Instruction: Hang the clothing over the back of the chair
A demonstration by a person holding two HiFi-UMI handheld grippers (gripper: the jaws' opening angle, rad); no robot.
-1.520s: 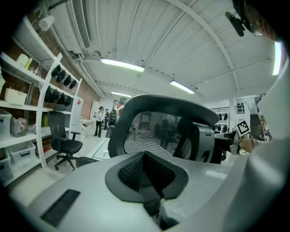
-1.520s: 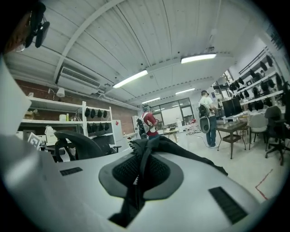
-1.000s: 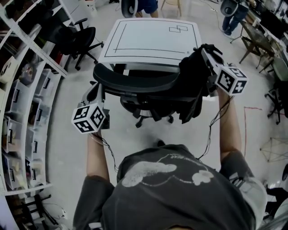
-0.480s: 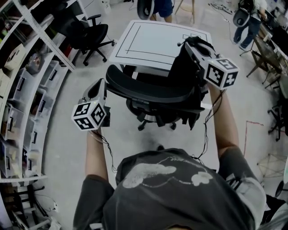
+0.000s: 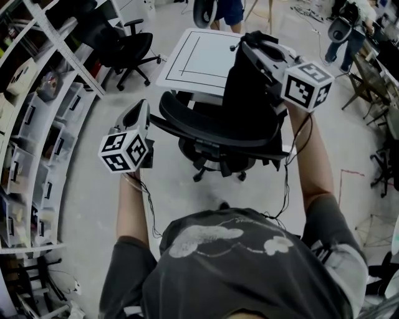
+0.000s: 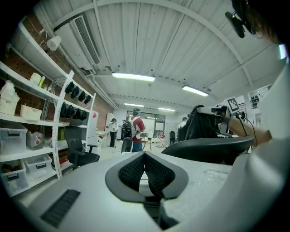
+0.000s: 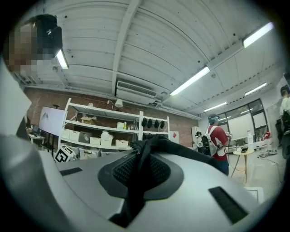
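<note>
A black garment hangs from my right gripper, which is shut on a fold of it. The cloth drapes down over the right end of the black chair's curved backrest. In the right gripper view the fabric runs up between the ribbed pads of the right gripper. My left gripper is held beside the backrest's left end, apart from it. Its pads meet at the tip with nothing between them in the left gripper view. There the backrest and the garment show at right.
A white table stands just beyond the chair. A second black office chair is at the far left, next to shelving with bins. People stand at the far end, one in a red top.
My right gripper has risen and swung towards the far side with the garment, lifting it above the backrest. The left gripper has come up a little.
</note>
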